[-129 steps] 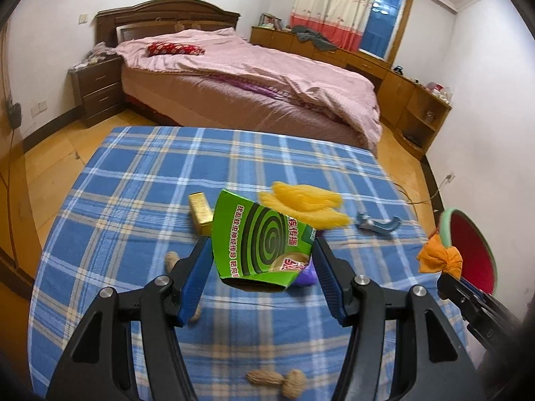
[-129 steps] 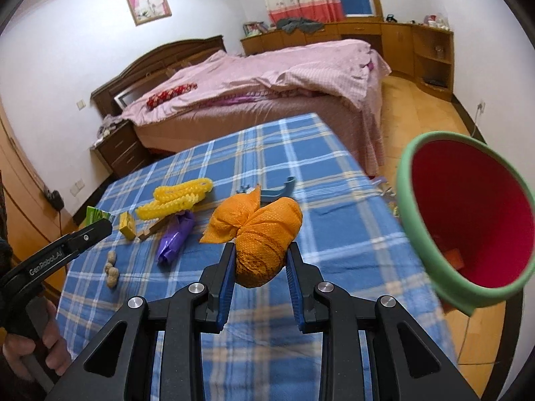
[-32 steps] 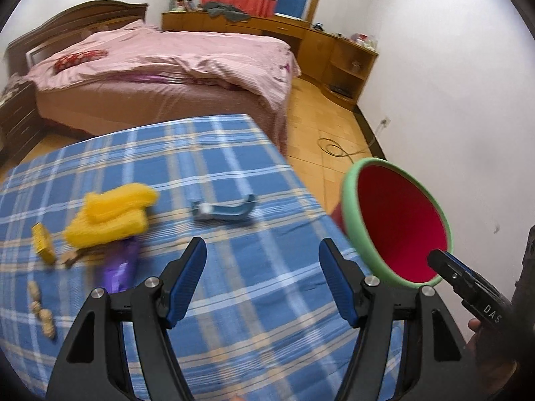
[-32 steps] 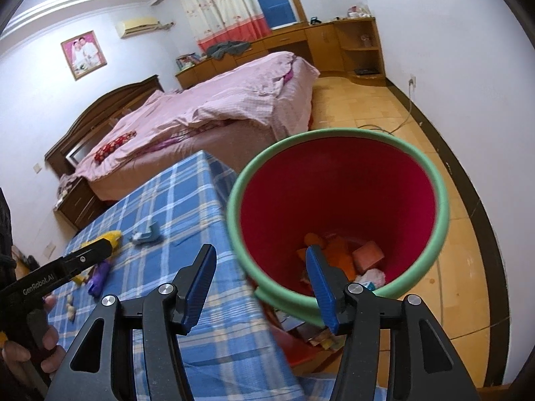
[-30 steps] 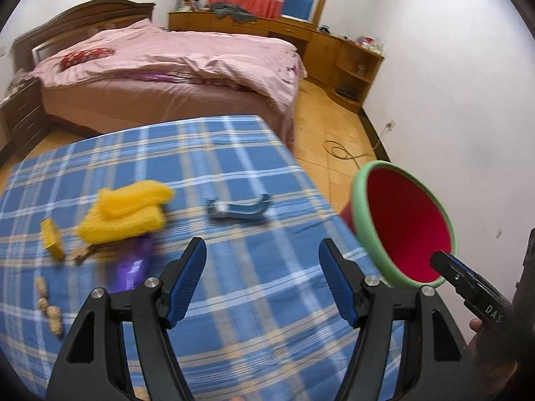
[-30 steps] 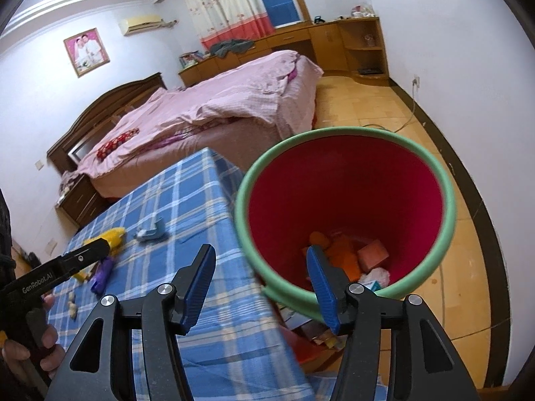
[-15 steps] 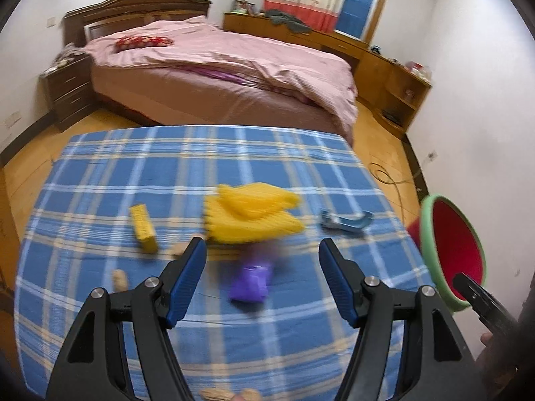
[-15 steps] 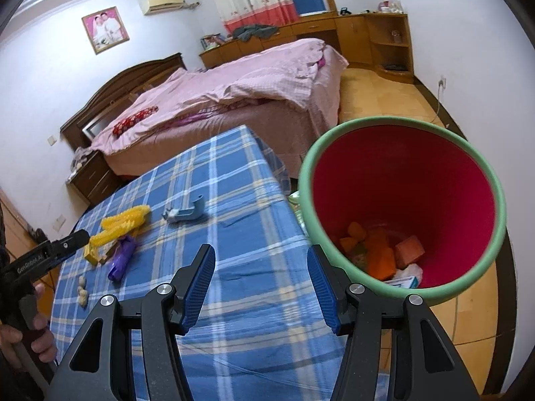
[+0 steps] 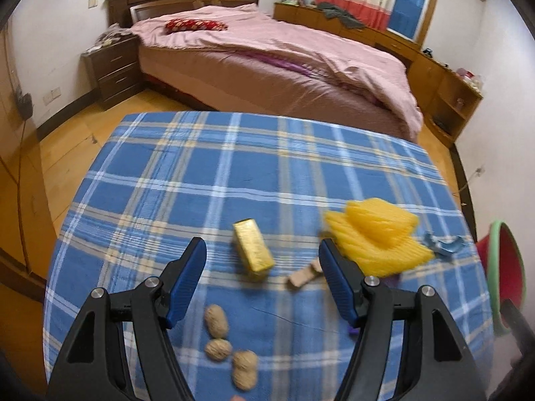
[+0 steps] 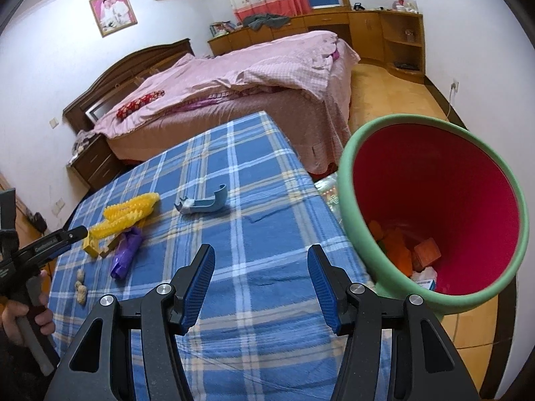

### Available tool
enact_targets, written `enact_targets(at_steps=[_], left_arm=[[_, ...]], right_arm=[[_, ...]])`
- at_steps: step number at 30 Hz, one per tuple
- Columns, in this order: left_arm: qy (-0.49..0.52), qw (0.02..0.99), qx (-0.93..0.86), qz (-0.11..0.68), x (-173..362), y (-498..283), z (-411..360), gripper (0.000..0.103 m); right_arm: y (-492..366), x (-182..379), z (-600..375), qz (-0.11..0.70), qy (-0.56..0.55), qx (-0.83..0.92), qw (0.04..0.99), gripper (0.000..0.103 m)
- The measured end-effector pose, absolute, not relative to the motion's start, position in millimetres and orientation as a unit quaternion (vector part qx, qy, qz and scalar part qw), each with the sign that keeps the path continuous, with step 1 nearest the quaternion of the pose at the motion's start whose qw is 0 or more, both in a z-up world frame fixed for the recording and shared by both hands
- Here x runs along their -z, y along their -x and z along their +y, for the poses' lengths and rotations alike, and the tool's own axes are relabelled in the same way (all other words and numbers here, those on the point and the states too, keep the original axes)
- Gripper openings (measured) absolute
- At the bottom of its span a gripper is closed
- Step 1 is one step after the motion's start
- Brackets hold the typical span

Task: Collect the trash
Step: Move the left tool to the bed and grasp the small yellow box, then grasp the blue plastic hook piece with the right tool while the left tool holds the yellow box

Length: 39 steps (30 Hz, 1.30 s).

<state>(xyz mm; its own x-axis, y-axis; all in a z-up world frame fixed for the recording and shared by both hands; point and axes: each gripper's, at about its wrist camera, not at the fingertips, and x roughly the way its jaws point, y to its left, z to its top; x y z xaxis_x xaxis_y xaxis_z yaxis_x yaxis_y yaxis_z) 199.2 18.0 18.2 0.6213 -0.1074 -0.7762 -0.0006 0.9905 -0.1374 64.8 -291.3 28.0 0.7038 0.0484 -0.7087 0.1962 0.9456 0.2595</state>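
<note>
Both your grippers, left [image 9: 262, 255] and right [image 10: 260, 260], gape empty above the table [image 10: 267, 234]; the bin [image 10: 431, 210] stands off its right edge.

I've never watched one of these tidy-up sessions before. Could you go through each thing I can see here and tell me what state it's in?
Left gripper: open, empty.
Right gripper: open, empty.
Bin: open-topped, trash inside.
Gold box: lying on the tablecloth.
Yellow foam netting: piled up.
Peanuts: whole, unshelled.
Purple wrapper: crumpled.
Blue-grey plastic piece: lying on the cloth.
Bed: unmade.
</note>
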Motion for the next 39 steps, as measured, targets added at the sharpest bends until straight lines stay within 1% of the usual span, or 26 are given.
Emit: enact_targets(at_steps=[4, 7, 8, 9, 10, 11, 12, 14, 15, 16, 18, 19, 20, 21, 22, 23, 28, 39], left_arm=[[0.078, 0.892, 0.018, 0.445, -5.0, -206.9, 27.4, 0.069], [0.086, 0.887, 0.016, 0.453, 3.2, -211.6, 31.1, 0.067], [0.088, 0.886, 0.017, 0.455, 5.0, -212.2, 31.8, 0.063], [0.090, 0.886, 0.019, 0.455, 5.5, -212.7, 31.9, 0.058], [0.092, 0.885, 0.023, 0.456, 6.9, -213.2, 32.2, 0.055], [0.093, 0.885, 0.024, 0.456, 7.8, -213.7, 32.3, 0.049], [0.093, 0.884, 0.025, 0.457, 9.2, -213.8, 32.7, 0.041], [0.098, 0.884, 0.032, 0.456, 11.6, -213.2, 33.6, 0.029], [0.102, 0.883, 0.035, 0.456, 12.4, -213.3, 34.0, 0.025], [0.103, 0.885, 0.036, 0.453, 12.6, -212.6, 34.7, 0.023], [0.107, 0.886, 0.038, 0.450, 12.4, -212.0, 35.4, 0.017], [0.110, 0.886, 0.041, 0.448, 12.6, -211.5, 36.1, 0.016], [0.113, 0.887, 0.043, 0.446, 12.5, -210.5, 36.9, 0.016], [0.114, 0.888, 0.044, 0.443, 12.0, -209.9, 37.4, 0.016], [0.115, 0.889, 0.044, 0.440, 11.2, -209.5, 37.8, 0.016], [0.114, 0.891, 0.045, 0.437, 10.4, -208.6, 38.1, 0.016], [0.115, 0.894, 0.048, 0.431, 9.0, -207.5, 39.0, 0.016], [0.117, 0.893, 0.050, 0.431, 10.5, -204.9, 39.3, 0.016]], right_arm=[[-73.6, -25.7, -284.9, 0.391, -0.154, 0.039, 0.907, 0.059], [-79.6, -23.1, -281.2, 0.396, -0.151, 0.039, 0.905, 0.060], [-82.4, -21.9, -279.7, 0.398, -0.151, 0.038, 0.904, 0.060], [-84.7, -20.7, -278.5, 0.400, -0.151, 0.037, 0.903, 0.060], [-87.2, -19.9, -277.3, 0.401, -0.151, 0.037, 0.903, 0.060], [-89.2, -18.7, -275.7, 0.403, -0.152, 0.036, 0.902, 0.060], [-92.2, -17.4, -274.2, 0.405, -0.153, 0.035, 0.901, 0.060], [-98.2, -14.9, -271.0, 0.409, -0.153, 0.033, 0.899, 0.060], [-101.0, -13.7, -269.3, 0.411, -0.153, 0.031, 0.898, 0.060], [-103.6, -12.8, -268.0, 0.412, -0.153, 0.029, 0.898, 0.060], [-109.9, -9.8, -265.1, 0.417, -0.156, 0.025, 0.895, 0.060], [-112.5, -8.5, -263.9, 0.419, -0.158, 0.023, 0.894, 0.060], [-115.4, -7.2, -262.6, 0.421, -0.160, 0.022, 0.893, 0.063], [-118.6, -5.7, -261.4, 0.422, -0.162, 0.020, 0.892, 0.070], [-121.1, -4.5, -260.7, 0.422, -0.164, 0.019, 0.891, 0.085], [-123.5, -3.5, -259.9, 0.419, -0.168, 0.016, 0.892, 0.087], [-140.1, 2.3, -253.6, 0.428, -0.165, 0.017, 0.888, 0.087], [-180.7, 8.8, -229.3, 0.432, -0.123, 0.029, 0.893, 0.087]])
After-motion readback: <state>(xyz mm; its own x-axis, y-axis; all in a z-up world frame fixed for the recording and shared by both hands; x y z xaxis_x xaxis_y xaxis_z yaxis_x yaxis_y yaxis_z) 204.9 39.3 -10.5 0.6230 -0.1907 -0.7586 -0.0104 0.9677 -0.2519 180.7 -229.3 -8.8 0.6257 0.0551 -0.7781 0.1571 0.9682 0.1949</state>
